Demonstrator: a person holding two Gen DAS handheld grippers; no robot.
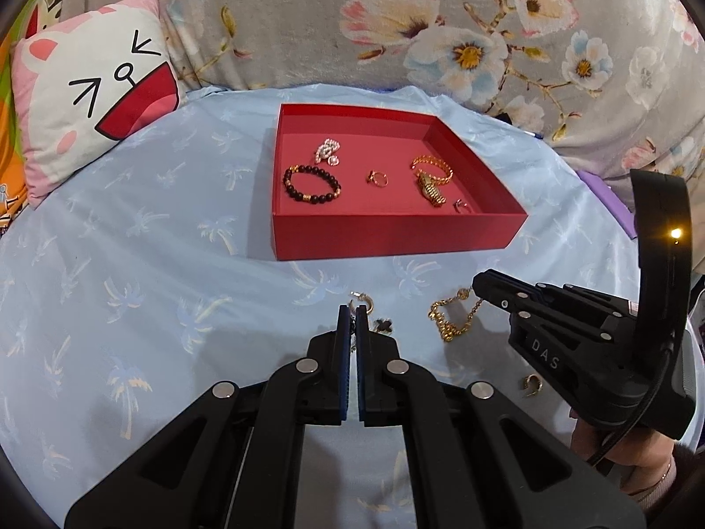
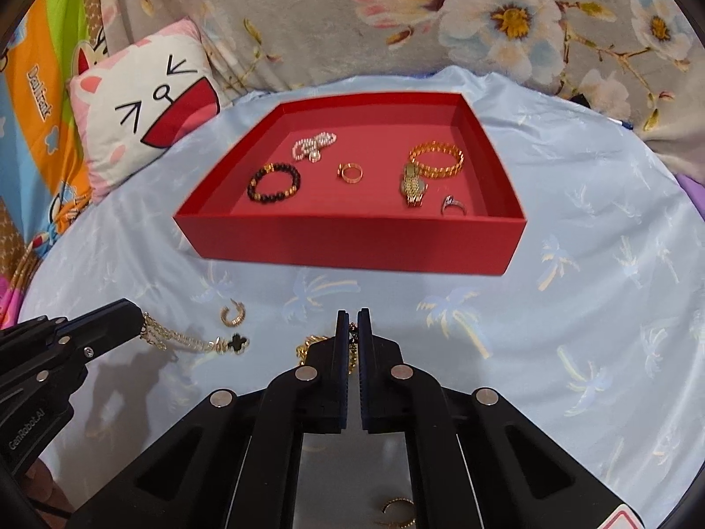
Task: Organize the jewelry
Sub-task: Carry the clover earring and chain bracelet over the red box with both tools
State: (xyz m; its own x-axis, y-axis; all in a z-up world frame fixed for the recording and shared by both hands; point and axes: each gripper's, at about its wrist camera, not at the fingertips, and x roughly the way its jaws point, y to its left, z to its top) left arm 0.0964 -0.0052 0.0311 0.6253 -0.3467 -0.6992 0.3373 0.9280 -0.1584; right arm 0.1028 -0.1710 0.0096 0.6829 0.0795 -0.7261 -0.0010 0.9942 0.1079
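Note:
A red tray [image 1: 396, 236] [image 2: 352, 242] on the blue sheet holds a dark bead bracelet [image 1: 310, 185], a pearl piece [image 1: 327, 150], a gold ring [image 1: 378, 178], a gold bracelet [image 1: 434, 167], a gold watch [image 1: 429, 191] and a silver ring [image 1: 461, 206]. My left gripper [image 1: 351, 313] [image 2: 140, 322] is shut on a thin gold chain with a black clover charm [image 2: 238, 344] [image 1: 382, 325]. My right gripper [image 2: 351, 317] [image 1: 478, 286] is shut on a gold chain bracelet [image 1: 454, 317] [image 2: 315, 346]. A gold ear cuff [image 1: 365, 302] [image 2: 232, 313] lies nearby.
A cat-face pillow [image 1: 97, 92] sits at the back left. A floral blanket [image 1: 396, 22] lies behind the tray. Small gold earrings lie on the sheet [image 1: 132, 264], one [image 1: 533, 383] under the right gripper and others [image 2: 398, 509] near the front edge.

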